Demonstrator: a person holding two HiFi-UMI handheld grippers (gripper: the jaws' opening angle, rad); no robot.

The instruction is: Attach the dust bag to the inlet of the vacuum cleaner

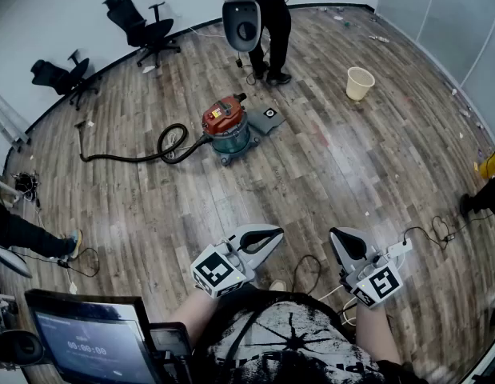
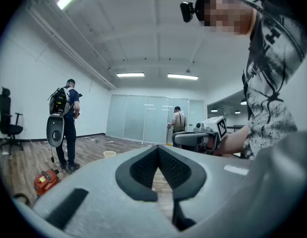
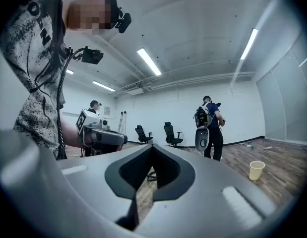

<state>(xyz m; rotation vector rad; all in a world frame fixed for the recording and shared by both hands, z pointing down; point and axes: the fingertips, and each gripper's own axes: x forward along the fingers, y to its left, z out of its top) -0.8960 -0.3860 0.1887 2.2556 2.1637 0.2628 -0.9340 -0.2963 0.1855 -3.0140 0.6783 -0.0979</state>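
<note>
The vacuum cleaner (image 1: 225,126) stands on the wooden floor mid-room, with a red lid, a teal drum and a black hose (image 1: 143,154) curling off to the left. A flat grey dust bag (image 1: 269,118) with a round hole lies against its right side. My left gripper (image 1: 273,234) and right gripper (image 1: 340,238) are held close to my body, well short of the vacuum. Both are shut and hold nothing. In the left gripper view the closed jaws (image 2: 157,148) point level across the room, and the vacuum (image 2: 45,181) shows low at the left. The right gripper (image 3: 152,147) also points level.
A person with a backpack machine (image 1: 259,22) stands just behind the vacuum. A beige cup (image 1: 360,83) sits on the floor at the right. Office chairs (image 1: 143,26) stand by the far wall. Cables (image 1: 307,270) lie near my feet, and a monitor (image 1: 91,342) is at the lower left.
</note>
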